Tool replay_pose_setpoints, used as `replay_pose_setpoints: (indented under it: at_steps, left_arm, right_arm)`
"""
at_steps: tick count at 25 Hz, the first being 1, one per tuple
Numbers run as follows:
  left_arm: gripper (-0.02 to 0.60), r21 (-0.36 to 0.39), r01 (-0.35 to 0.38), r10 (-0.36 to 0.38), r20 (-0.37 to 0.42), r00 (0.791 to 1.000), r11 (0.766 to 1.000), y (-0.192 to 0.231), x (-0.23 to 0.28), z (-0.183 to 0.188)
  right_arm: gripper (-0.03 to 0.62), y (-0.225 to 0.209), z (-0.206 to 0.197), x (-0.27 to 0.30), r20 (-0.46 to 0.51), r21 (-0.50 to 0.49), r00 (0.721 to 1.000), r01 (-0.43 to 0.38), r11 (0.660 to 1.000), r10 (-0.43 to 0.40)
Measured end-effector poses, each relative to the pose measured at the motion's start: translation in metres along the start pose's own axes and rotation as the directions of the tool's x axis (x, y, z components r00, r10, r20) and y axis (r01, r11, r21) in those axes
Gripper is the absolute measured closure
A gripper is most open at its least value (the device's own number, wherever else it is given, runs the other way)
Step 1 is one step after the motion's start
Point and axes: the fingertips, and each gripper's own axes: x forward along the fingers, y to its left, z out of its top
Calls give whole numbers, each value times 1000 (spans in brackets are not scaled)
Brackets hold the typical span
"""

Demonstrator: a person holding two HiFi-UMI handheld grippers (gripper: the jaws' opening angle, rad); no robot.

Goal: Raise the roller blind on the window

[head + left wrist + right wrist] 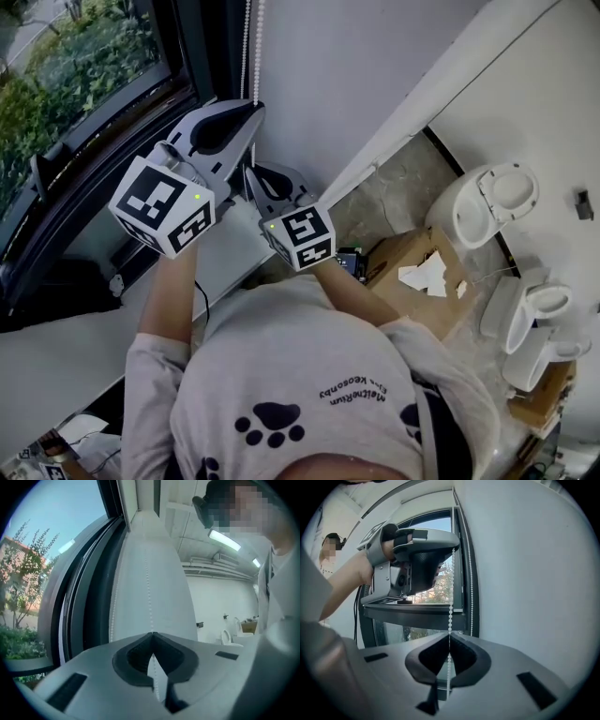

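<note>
A white bead chain hangs down the wall beside the dark-framed window. My left gripper is shut on one strand of it, which runs up from the closed jaws as the chain in the left gripper view. Just below, my right gripper is shut on the same strand. In the right gripper view the chain goes from the right gripper up to the left gripper. The second strand hangs free to its right. I cannot make out the blind itself.
A white sill runs under the window. On the floor to the right stand a cardboard box and several white toilets. A white wall is right behind the chain.
</note>
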Motion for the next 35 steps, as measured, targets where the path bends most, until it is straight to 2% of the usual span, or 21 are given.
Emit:
replay_pose_setpoints:
  at_steps: [3,8,16,26,35]
  left_arm:
    - [572,-32,-3,4,10,1000,999,2,-1,-8]
    - [572,-107,-4,1,-30,1000,994,0,1,-44]
    - [574,-182,-22,3,-106,994,983,-8,2,-107]
    - [572,-251,-57,13,-174,985,966,-12,-4,-162]
    - [572,-323,-63,-8,-215,977,944,-20,-10,-196]
  right_arm:
    - [585,-3,-7,3,-20,-8,1000,7,1000,-7]
    - [585,-7,-45,6,-99,18,995,11,1000,-9]
    - [585,-6,-104,9,-211,17,977,18,1000,-14]
    - [585,-4,-158,7,-344,47,939,12,999,5]
    - [585,1,-192,3,-438,47,899,3,999,18]
